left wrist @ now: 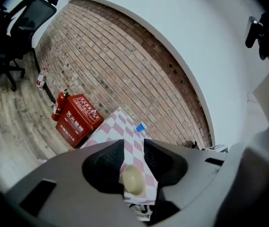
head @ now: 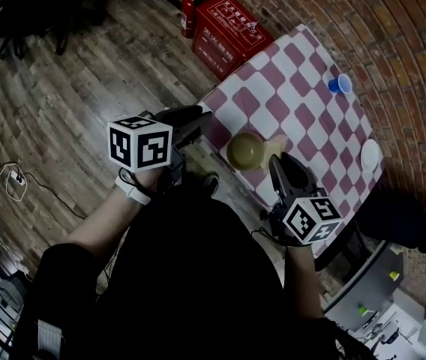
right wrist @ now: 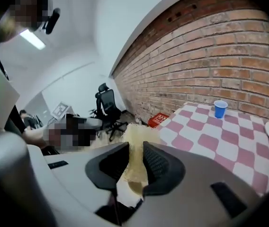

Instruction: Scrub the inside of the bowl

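A tan bowl [head: 244, 150] stands upright near the front edge of the red-and-white checkered table [head: 303, 88]. My right gripper [head: 280, 160] hovers just right of the bowl, shut on a pale yellow scrub sponge [head: 277, 144] that sticks out toward the bowl's rim. In the right gripper view the sponge [right wrist: 135, 162] is pinched between the pads of that gripper [right wrist: 134, 149]. My left gripper [head: 200, 118] is off the table's left edge, left of the bowl and apart from it. Its jaws [left wrist: 134, 148] stand open and hold nothing; the bowl [left wrist: 133, 179] shows far beyond the gap.
A blue cup [head: 340, 84] stands at the table's far side near the brick wall, and a white dish [head: 370, 155] lies at the right edge. On the wooden floor are a red box [head: 228, 32] and a fire extinguisher [head: 189, 12]. A black office chair [left wrist: 21, 27] stands farther off.
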Tool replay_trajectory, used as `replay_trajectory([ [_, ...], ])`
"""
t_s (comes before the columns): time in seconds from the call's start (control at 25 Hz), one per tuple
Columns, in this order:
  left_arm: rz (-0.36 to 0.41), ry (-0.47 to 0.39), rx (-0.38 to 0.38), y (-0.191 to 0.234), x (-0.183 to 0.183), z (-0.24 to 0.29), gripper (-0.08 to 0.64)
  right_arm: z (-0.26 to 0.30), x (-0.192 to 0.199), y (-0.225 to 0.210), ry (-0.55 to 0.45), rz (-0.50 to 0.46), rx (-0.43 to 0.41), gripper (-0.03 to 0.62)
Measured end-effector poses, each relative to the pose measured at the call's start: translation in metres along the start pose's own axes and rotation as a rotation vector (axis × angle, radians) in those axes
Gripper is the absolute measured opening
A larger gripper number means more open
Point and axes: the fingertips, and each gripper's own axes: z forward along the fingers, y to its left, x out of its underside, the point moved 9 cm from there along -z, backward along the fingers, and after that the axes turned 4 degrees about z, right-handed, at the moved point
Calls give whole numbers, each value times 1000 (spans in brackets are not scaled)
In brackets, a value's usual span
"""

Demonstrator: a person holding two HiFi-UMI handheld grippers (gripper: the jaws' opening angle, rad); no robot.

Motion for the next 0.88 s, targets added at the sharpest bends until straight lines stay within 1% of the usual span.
replay_trajectory([
  [0.08,18,-14,25,-13,-5,-1,137,-5,-5,8,-61,46,-37,103],
  [0.16,29,-19,49,-24,-8,-3,137,-10,-9,17,-111,69,-73,103],
  [0.28,34,-23,67,-33,-9,-5,137,-17,-14,27,-154,54,-100,103],
  [0.4,33,-27,66,-34,-11,-6,137,-23,-21,32,-187,41,-114,103],
  [0.6,28,-22,58,-32,-7,-10,137,-25,-24,36,-209,13,-142,103],
  [0.88,27,-9,65,-37,-7,-3,137,-25,-25,30,-204,11,-136,103],
])
